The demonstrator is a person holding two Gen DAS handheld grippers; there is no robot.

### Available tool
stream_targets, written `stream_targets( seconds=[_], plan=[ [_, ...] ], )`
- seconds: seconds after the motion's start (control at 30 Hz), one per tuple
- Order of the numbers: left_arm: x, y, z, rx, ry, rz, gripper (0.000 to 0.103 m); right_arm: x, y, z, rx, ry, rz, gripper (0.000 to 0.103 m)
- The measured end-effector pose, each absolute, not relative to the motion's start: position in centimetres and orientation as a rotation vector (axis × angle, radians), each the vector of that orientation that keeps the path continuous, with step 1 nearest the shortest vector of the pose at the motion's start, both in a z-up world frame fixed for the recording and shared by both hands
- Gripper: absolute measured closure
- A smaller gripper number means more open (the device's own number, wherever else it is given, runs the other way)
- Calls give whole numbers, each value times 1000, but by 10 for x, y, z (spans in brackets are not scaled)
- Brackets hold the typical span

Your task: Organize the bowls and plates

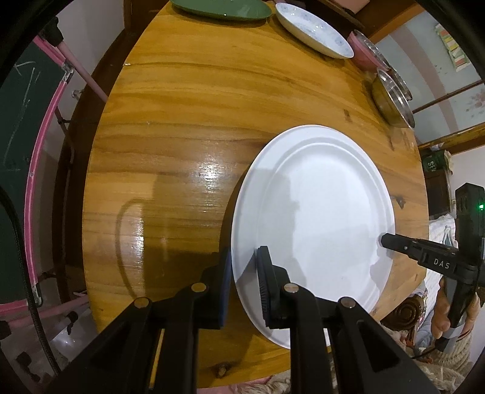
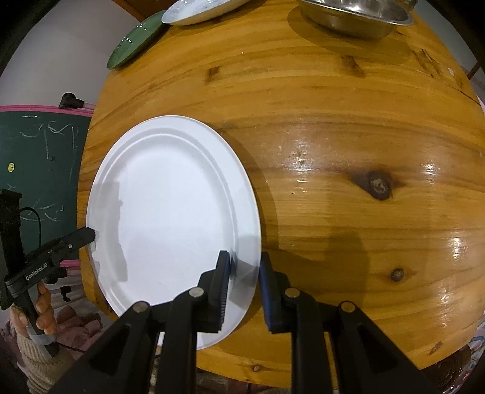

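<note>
A large white plate (image 1: 315, 212) lies flat at the near edge of the round wooden table (image 1: 182, 121); I cannot tell whether it touches the wood. My left gripper (image 1: 244, 263) is shut on the plate's left rim, one pad under it and one on top. My right gripper (image 2: 245, 266) is shut on the opposite rim of the same plate (image 2: 169, 212). Each wrist view shows the other gripper at the far rim: the right gripper (image 1: 383, 239) and the left gripper (image 2: 91, 235). A hand (image 2: 42, 306) holds the left tool.
At the table's far side lie a green plate (image 1: 224, 7), a white blue-patterned dish (image 1: 312, 28), a pink bowl (image 1: 360, 50) and steel bowls (image 1: 394, 97). A green chalkboard with a pink frame (image 1: 18, 121) stands left of the table.
</note>
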State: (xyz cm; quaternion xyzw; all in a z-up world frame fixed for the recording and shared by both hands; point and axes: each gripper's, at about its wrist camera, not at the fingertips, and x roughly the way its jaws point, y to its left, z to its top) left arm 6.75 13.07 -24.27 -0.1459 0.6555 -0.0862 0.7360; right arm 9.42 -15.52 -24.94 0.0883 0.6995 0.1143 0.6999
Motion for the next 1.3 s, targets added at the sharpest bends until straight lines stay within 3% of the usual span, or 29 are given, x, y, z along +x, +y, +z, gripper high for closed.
stream_targets(
  seconds=[0.2,0.27,0.33,0.4,0.8,0.97,1.3],
  plan=[
    [70,128,-246,-317,1443,-194,83,92,-148,-250,163,1555,253,82],
    [71,127,-246,-314,1438,-189,71,92,-144,-249,156,1558,254,80],
    [71,128,-243,-308,1424,-174,52,92,-143,-250,159,1564,255,77],
    [71,131,-240,-312,1415,-167,43,93,-144,-250,161,1559,256,70],
    [68,130,-221,-291,1378,-167,40,90,-152,-238,130,1537,237,69],
    [66,128,-207,-288,1343,-162,30,87,-156,-230,124,1514,243,69],
    [60,122,-164,-295,1262,-189,29,81,-156,-209,121,1485,266,69]
  ],
)
